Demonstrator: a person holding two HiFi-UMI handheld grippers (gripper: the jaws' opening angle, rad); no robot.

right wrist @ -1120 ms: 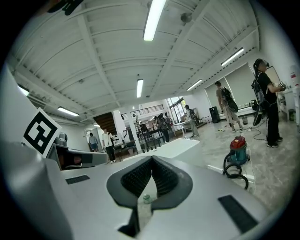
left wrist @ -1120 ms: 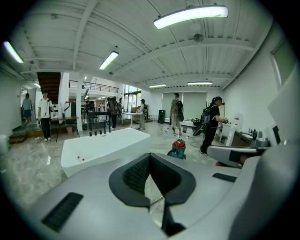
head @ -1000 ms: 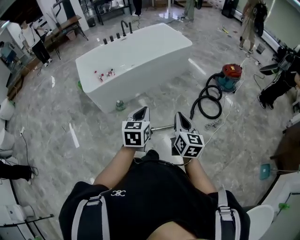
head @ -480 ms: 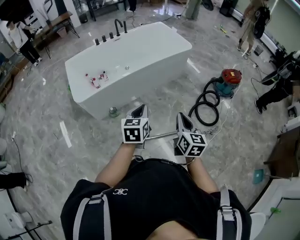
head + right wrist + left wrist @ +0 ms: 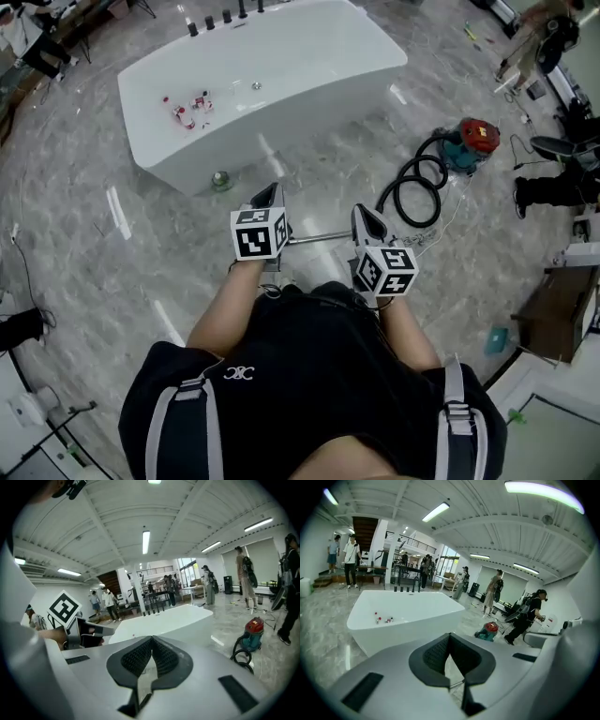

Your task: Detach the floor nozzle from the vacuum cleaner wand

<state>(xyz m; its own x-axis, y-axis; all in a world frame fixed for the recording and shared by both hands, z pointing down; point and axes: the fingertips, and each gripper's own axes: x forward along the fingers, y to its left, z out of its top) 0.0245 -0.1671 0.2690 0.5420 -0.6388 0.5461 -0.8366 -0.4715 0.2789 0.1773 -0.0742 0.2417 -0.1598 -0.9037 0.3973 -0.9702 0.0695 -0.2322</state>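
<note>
Just short of the bathtub (image 5: pixel 309 103), vacuum wand (image 5: pixel 319 237), long axis left-right across the floor; left gripper (image 5: pixel 270 192), right gripper (image 5: pixel 364 214) both closed, empty

The bathtub (image 5: pixel 281 75) is plain white, and the floor (image 5: pixel 75 234) is marbled grey. The vacuum cleaner (image 5: pixel 475 141) has a red top over a teal body, and its hose (image 5: pixel 417 192) is black. The left gripper (image 5: pixel 268 195) and right gripper (image 5: pixel 367 218) are light grey with black pads and cubes of black-and-white squares. A small thing (image 5: pixel 221 180) by the tub looks green.

On the grey marble floor (image 5: pixel 84 272) stand a white bathtub (image 5: pixel 272 84) and a red-topped vacuum cleaner (image 5: pixel 476 141).
</note>
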